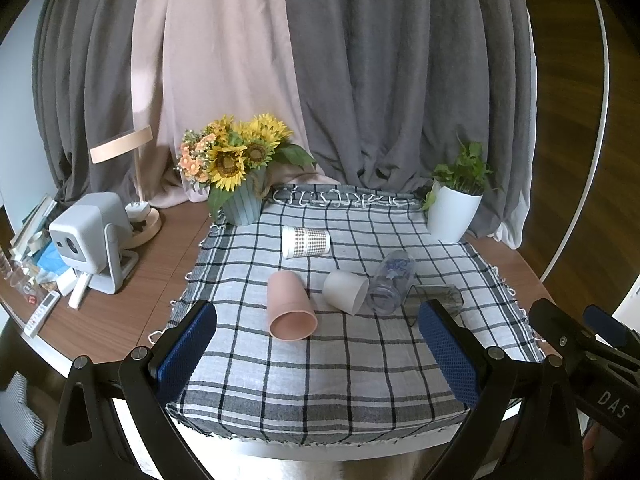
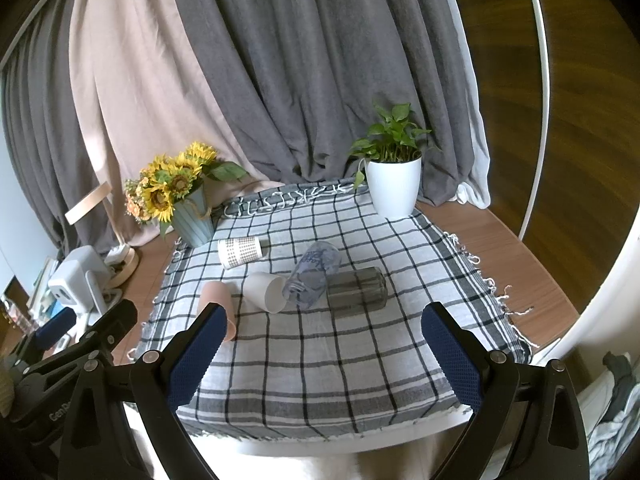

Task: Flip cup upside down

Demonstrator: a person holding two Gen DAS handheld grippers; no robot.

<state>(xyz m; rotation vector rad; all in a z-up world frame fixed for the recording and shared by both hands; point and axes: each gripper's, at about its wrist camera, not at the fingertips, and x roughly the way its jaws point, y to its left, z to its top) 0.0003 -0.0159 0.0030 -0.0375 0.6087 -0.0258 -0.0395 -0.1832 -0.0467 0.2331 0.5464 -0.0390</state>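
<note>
1. The curtains (image 1: 360,80) are hanging behind everything, grey with one pink panel, and they are reaching down to the far edge of the desk (image 1: 160,256).
2. The desk is carrying a checked cloth (image 1: 340,352) that is covering most of its middle part and is hanging over the near edge.
3. The left tongs (image 1: 318,344) are hovering above the near part of the cloth with the blue pads spread wide apart, and nothing is sitting between them. The right tongs (image 2: 324,344) are hovering in the same way, also spread wide and holding nothing.
4. A pot of sunflowers (image 1: 236,168) is standing at the far left corner of the cloth, and a white pot with a green plant (image 2: 394,180) is standing at the far right corner.
5. A white projector (image 1: 90,236) is standing on the bare wood to the left of the cloth, beside a wooden lamp (image 1: 132,184).
6. Five cups are lying on their sides in the middle of the cloth. The pink cup (image 1: 290,306) is lying nearest to the left tongs, with its mouth facing the camera. Just to the right of it, the white cup (image 1: 346,290) is lying, touching the clear printed glass (image 2: 312,278). The dark smoky glass (image 2: 358,290) is lying just to the right of those.
7. The dotted paper cup (image 1: 306,241) is lying farther back, apart from the others.
</note>
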